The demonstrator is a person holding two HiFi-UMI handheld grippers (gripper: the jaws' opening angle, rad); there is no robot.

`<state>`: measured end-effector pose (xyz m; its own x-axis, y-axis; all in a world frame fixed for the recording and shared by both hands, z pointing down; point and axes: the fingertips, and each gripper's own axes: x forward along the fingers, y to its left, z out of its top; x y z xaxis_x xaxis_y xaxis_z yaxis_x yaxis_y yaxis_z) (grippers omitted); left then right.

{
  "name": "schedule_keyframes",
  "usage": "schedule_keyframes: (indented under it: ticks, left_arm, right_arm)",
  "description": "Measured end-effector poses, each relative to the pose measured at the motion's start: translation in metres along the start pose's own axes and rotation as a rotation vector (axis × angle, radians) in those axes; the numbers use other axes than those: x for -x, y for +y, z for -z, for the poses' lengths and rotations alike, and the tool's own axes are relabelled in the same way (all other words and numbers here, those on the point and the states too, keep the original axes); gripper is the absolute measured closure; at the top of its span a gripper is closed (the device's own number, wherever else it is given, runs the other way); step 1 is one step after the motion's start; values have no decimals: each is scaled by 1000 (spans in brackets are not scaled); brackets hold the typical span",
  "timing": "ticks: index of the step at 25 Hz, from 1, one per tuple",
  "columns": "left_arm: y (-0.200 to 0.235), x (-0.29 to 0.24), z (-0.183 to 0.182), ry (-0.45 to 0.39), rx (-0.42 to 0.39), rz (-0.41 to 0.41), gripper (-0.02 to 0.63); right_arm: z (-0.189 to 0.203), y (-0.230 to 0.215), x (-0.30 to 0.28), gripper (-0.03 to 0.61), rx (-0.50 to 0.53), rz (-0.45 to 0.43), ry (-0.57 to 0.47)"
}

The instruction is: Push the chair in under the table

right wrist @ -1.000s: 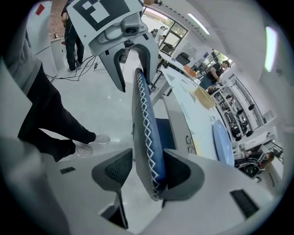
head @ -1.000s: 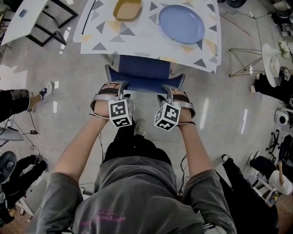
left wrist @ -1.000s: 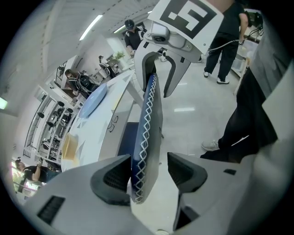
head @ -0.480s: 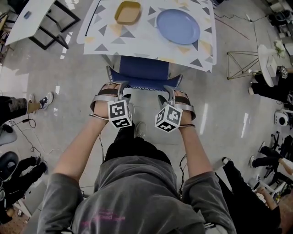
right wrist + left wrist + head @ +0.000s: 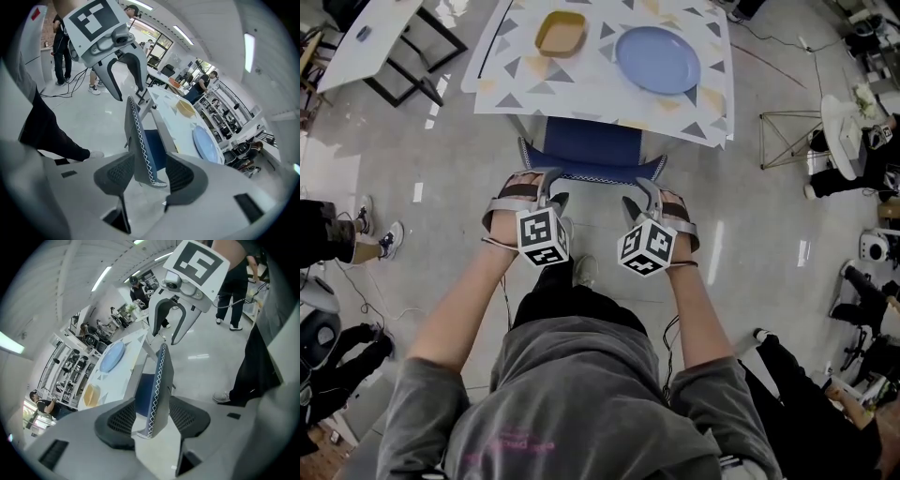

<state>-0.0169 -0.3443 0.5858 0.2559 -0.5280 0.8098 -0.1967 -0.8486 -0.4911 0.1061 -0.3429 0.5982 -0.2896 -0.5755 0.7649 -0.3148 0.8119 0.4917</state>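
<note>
The chair's blue seat (image 5: 591, 141) sits partly under the patterned table (image 5: 581, 89). Its grey backrest (image 5: 591, 176), edged with zigzag stitching, faces me. My left gripper (image 5: 551, 190) and right gripper (image 5: 639, 194) hover side by side just behind the backrest's top edge. In the left gripper view the backrest edge (image 5: 159, 380) shows in the gap of the left gripper (image 5: 152, 420); its jaws are closing, and the pads stand apart from it. The right gripper view shows the backrest (image 5: 138, 140) likewise between the spread pads of the right gripper (image 5: 147, 176).
A blue plate (image 5: 656, 58) and a yellow bowl (image 5: 561, 33) rest on the table. A white side table (image 5: 366, 37) stands at the upper left and a wire stand (image 5: 792, 141) at the right. People stand at both sides; cables lie on the floor.
Both grippers have lifted a little behind the backrest. The chair stays where it was. The person at the left edge has shifted their feet.
</note>
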Motion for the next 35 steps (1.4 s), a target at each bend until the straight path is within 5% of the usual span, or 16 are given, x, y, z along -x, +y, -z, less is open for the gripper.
schedule_keyframes:
  ticks: [17, 25, 35]
  left_arm:
    - [48, 78, -42, -218, 311, -140, 486]
    - [68, 133, -65, -439, 515, -196, 523]
    - [77, 164, -74, -554, 601, -220, 563]
  right_arm:
    - [-31, -45, 75, 388, -275, 91, -218]
    - [-41, -67, 128, 391, -454, 126, -361]
    - [-63, -88, 171, 397, -529, 160, -506]
